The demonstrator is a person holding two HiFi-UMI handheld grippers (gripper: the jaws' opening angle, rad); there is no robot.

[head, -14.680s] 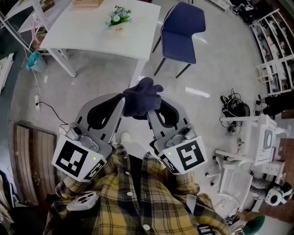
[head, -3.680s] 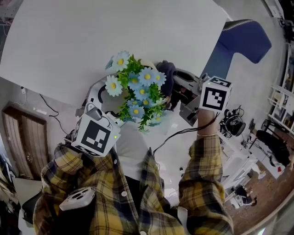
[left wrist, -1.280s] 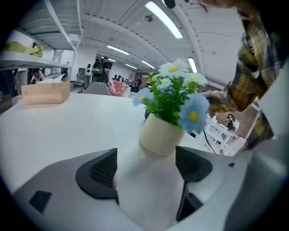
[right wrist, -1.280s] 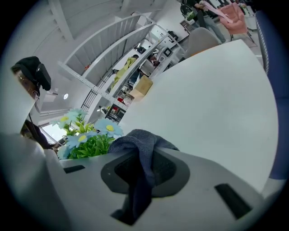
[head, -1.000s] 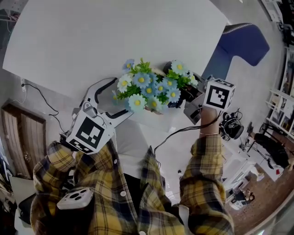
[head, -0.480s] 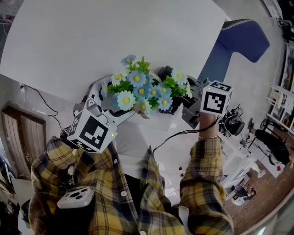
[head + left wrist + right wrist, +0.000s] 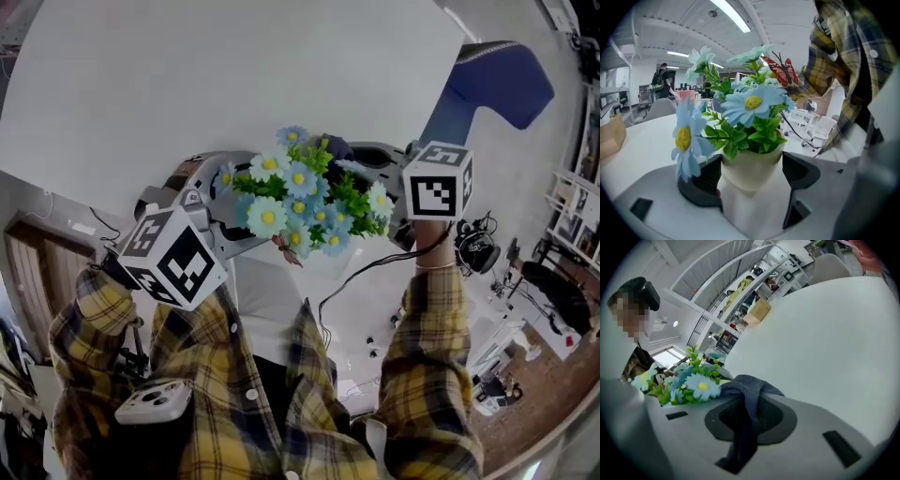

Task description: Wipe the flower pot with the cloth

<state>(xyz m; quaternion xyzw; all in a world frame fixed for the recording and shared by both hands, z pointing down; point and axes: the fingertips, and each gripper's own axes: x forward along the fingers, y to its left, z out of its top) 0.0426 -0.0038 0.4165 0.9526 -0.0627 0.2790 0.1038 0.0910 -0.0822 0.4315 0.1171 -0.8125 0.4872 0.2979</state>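
A cream flower pot [image 7: 751, 168] with blue daisies [image 7: 302, 199] and a red butterfly pick [image 7: 780, 70] is held off the white table [image 7: 225, 84]. My left gripper [image 7: 750, 180] is shut on the pot, its black pads [image 7: 701, 180] pressing on both sides. In the head view the blooms hide the pot. My right gripper [image 7: 745, 416] is shut on a dark grey cloth [image 7: 746, 389], which bunches over the jaw tips right beside the daisies [image 7: 689, 379]. The cloth [image 7: 336, 146] peeks out behind the bouquet in the head view.
A blue chair [image 7: 502, 80] stands at the table's right corner. A black cable [image 7: 366, 272] hangs below my right wrist. Shelving and office clutter [image 7: 553, 300] fill the right side; a wooden panel [image 7: 33, 272] lies on the floor at left.
My left gripper has rolled and drawn the pot slightly right, so the daisies now lean toward the right gripper. The right gripper with the cloth has barely shifted.
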